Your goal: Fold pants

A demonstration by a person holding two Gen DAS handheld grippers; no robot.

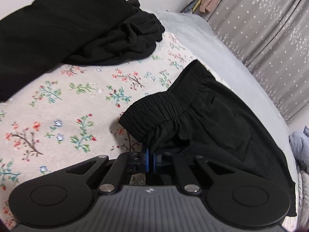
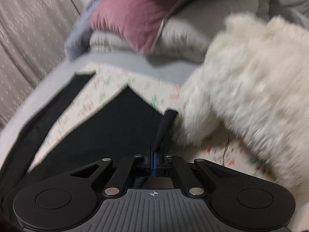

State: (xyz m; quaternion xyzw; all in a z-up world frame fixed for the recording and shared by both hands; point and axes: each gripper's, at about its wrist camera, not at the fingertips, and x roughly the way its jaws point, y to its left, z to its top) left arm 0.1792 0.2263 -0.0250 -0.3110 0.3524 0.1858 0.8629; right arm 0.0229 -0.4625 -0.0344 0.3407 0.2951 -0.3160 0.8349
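Black pants (image 1: 208, 116) lie on a floral bed sheet (image 1: 63, 104), the elastic waistband raised toward the left wrist camera. My left gripper (image 1: 151, 159) is shut on the waistband's lower corner. In the right wrist view the pants (image 2: 115, 127) spread across the sheet, with one leg running as a strip to the far left. My right gripper (image 2: 154, 161) is shut on a folded edge of the pants cloth, which rises as a thin black ridge (image 2: 164, 127). This view is blurred by motion.
Another black garment (image 1: 63, 25) lies heaped at the back left of the bed. A fluffy white blanket (image 2: 251, 89) sits close on the right, with pink and grey bedding (image 2: 135, 19) behind. Grey curtains (image 1: 270, 38) hang beyond the bed edge.
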